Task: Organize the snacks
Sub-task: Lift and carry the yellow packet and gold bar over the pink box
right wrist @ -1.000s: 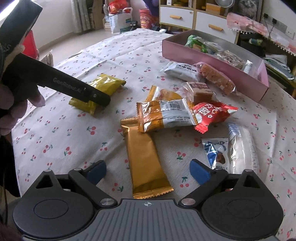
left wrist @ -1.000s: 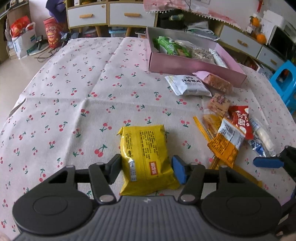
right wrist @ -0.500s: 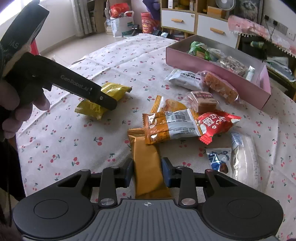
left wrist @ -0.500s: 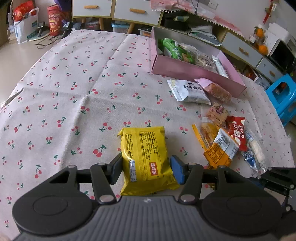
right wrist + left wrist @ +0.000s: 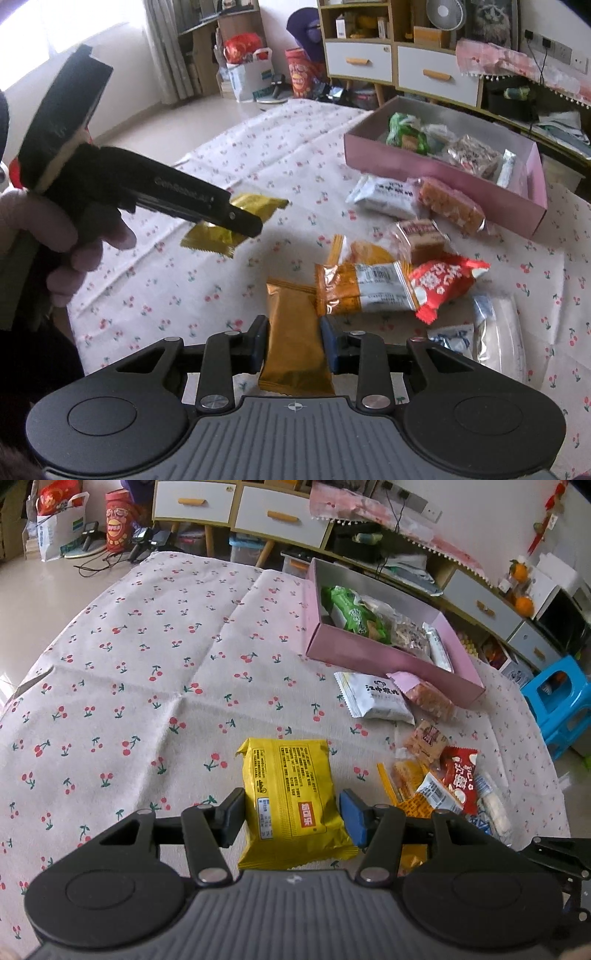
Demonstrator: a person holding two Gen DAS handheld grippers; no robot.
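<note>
My left gripper [image 5: 291, 818] is shut on a yellow snack packet [image 5: 290, 801] and holds it lifted above the cherry-print tablecloth [image 5: 147, 686]; the packet also shows in the right wrist view [image 5: 236, 218]. My right gripper [image 5: 293, 345] is shut on a long golden-brown snack bar [image 5: 293, 339], raised off the cloth. A pink box [image 5: 388, 661] with several snacks inside stands at the far right; it also shows in the right wrist view [image 5: 443, 173].
Loose snacks lie by the box: a white packet [image 5: 373, 698], an orange biscuit pack [image 5: 450, 205], an orange-and-white packet [image 5: 365, 288], a red packet [image 5: 443, 284], a clear wrapped bar [image 5: 498, 332]. A blue stool [image 5: 565, 701] stands off the table's right edge.
My right gripper closed on the golden-brown bar and lifted it. My left gripper rose with the yellow packet off the cloth.
</note>
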